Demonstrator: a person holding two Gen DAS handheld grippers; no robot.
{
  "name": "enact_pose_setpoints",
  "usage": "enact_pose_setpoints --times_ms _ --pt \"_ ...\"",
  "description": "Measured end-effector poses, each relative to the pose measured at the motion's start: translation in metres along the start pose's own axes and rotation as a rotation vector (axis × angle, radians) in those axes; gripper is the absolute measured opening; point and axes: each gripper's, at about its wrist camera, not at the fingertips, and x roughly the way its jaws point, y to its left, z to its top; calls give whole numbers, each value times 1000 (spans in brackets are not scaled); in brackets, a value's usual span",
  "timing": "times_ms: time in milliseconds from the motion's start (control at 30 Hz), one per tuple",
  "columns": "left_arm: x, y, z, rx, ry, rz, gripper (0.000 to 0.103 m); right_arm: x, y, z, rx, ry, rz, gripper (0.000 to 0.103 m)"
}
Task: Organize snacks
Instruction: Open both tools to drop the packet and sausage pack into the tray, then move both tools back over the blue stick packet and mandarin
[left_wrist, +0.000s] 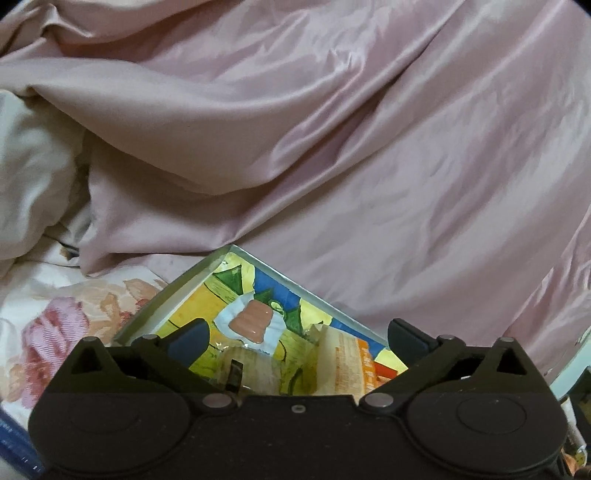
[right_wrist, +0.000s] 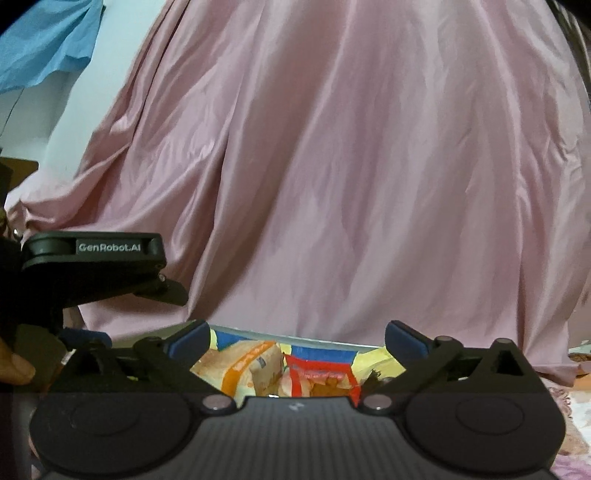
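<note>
The left gripper (left_wrist: 295, 338) has its two blue-padded fingers spread wide with nothing between them, poised over the open box (left_wrist: 177, 286). Directly past the fingers, in the box, lies a small white packet printed with a pink ridged shape (left_wrist: 251, 321), flat on the box's bright yellow, green and blue patterned floor. Nearer the camera body a clear wrapper with pale contents (left_wrist: 251, 365) sits partly hidden under the gripper frame, and to its right an orange-and-cream snack pack (left_wrist: 351, 365) leans against the box's right side. The box rests on a floral bed sheet (left_wrist: 55, 321), its far corner touching the pink satin blanket (left_wrist: 332, 147) that fills most of the view; a cream pillow or cloth (left_wrist: 33, 177) bunches at the left.

The right gripper (right_wrist: 295, 338) is likewise released, jaws apart and empty, over the same box (right_wrist: 325, 341) seen from another side. Between its fingers show an orange-striped snack bag (right_wrist: 243, 363) and, just beside it on the right, a red-bordered snack bag (right_wrist: 321, 373); both lie inside the box and appear to touch. The left gripper (right_wrist: 110, 266) shows from the side at the left edge, marked GenRobot.AI, with part of a hand (right_wrist: 14, 363) below it. Beyond the box rises the pink satin blanket (right_wrist: 351, 166), and a blue cloth (right_wrist: 44, 40) hangs in the upper left corner against a pale wall
</note>
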Motion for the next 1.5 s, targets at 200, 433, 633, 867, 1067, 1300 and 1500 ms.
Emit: enact_pose_setpoints --times_ms 200,433,633,867,1067,1300,1500 --pt "-42 -7 7 15 2 -16 102 -35 8 21 -9 21 -24 103" --pt "-98 12 1 -20 11 -9 102 -86 30 28 -62 68 -29 103" --pt "-140 37 -9 -27 35 42 102 -128 56 30 -146 68 -30 103" --pt "-177 64 -25 33 41 76 102 -162 78 17 -241 44 -80 103" --pt "-195 91 -41 26 63 107 102 -176 91 5 -259 76 -71 103" --pt "-211 114 -60 28 87 144 102 -196 98 -8 -222 96 -101 103" --pt "-227 125 -67 64 90 162 102 -207 101 -19 -158 117 -123 103"
